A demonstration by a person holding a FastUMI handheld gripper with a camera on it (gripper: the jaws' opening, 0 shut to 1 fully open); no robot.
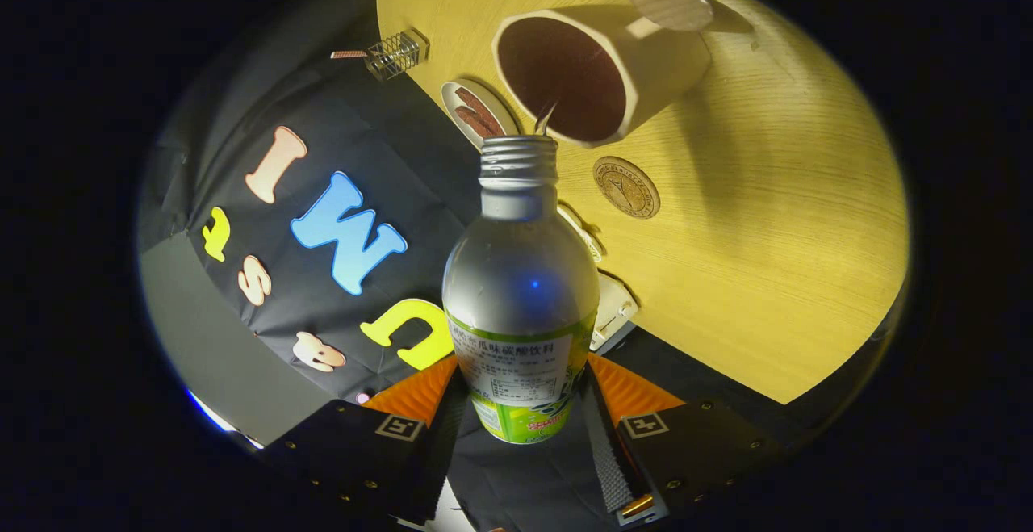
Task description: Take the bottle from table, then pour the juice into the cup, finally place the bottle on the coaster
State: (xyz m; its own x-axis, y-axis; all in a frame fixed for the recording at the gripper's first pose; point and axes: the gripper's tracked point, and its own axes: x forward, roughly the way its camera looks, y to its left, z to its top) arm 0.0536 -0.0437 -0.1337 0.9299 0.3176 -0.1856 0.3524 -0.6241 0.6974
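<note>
A silver bottle with a green label sits between my fingers, and my gripper is shut on its lower body. The whole view is rolled, so the bottle is tipped over toward the cup. Its uncapped threaded neck points at the white cup, whose dark inside faces me just beyond the neck. A thin stream of liquid leaves the bottle's mouth and falls into the cup. A round cork coaster lies on the wooden table beside the cup, a little beyond the bottle's shoulder.
A small white dish with brown pieces stands beside the cup near the table's edge. A wire holder sits further along that edge. A white object lies on the table just behind the bottle.
</note>
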